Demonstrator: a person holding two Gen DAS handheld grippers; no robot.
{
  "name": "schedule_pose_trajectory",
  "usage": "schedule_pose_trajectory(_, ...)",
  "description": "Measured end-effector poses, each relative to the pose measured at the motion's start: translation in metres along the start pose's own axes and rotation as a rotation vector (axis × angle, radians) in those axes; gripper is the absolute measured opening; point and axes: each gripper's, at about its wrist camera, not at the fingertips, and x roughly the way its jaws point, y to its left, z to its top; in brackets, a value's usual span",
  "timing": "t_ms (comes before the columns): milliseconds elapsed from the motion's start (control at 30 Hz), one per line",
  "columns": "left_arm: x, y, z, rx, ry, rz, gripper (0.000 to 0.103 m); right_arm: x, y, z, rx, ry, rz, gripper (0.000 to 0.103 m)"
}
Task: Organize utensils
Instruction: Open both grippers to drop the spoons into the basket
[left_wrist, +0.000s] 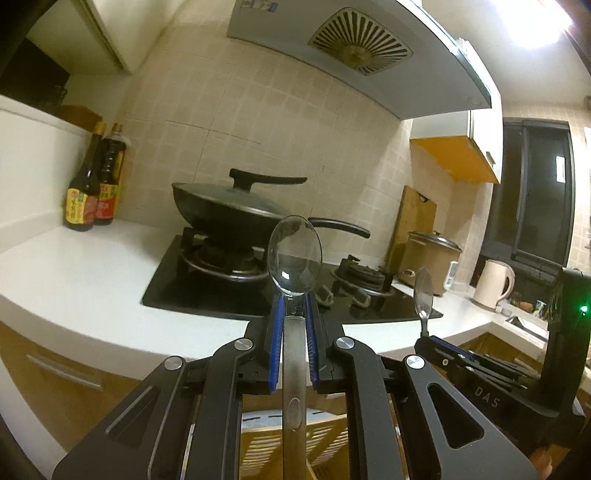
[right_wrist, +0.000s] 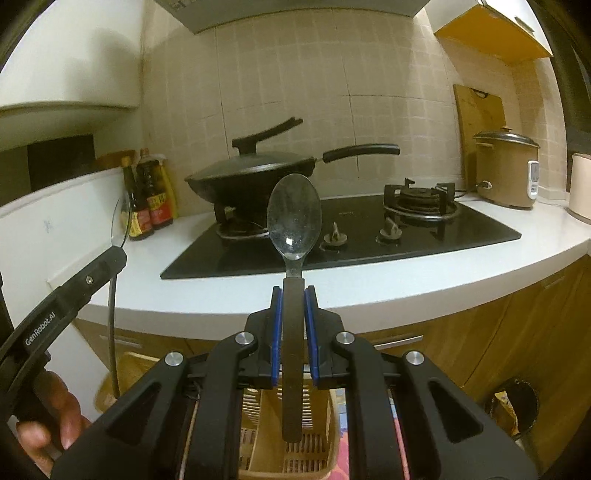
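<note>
Wok (right_wrist: 251, 173) on hob (right_wrist: 369, 236) left burner, bottles (right_wrist: 147, 199) left, rice cooker (right_wrist: 506, 170) right

Shiny metal spoons (left_wrist: 294, 254), glossy black glass hob (right_wrist: 369, 236), wooden board (left_wrist: 413, 218).

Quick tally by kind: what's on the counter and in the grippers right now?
Spoons, one clamped in each gripper: 2
Sauce bottles: 2
Lidded wok: 1
Rice cooker: 1
Kettle: 1
Cutting board: 1
Total: 8
</note>
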Motion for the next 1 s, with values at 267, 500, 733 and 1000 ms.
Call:
schedule_pose_trajectory(267,-0.004,0.012,-0.021,0.016,0.057,-0.013,0.016,-0.015,0.001,-0.022,-0.005,0.0,0.026,0.025)
schedule_pose_trajectory(500,-0.049,0.021,-0.029,-0.01,0.096,0.002,0.047,-0.067,-0.002,-0.037,0.016,0.012,0.031,0.043)
schedule_pose_trajectory(733,-0.104,0.029,-0.069,-0.04,0.24,0.042,0.047,-0.101,-0.011,-0.093,0.042,0.162,0.035,0.043)
schedule_pose_trajectory(1000,-0.14,0.037,-0.134,-0.065,0.467,0.082,0.047,-0.105,-0.02,-0.173,0.094,0.395,0.012,0.042)
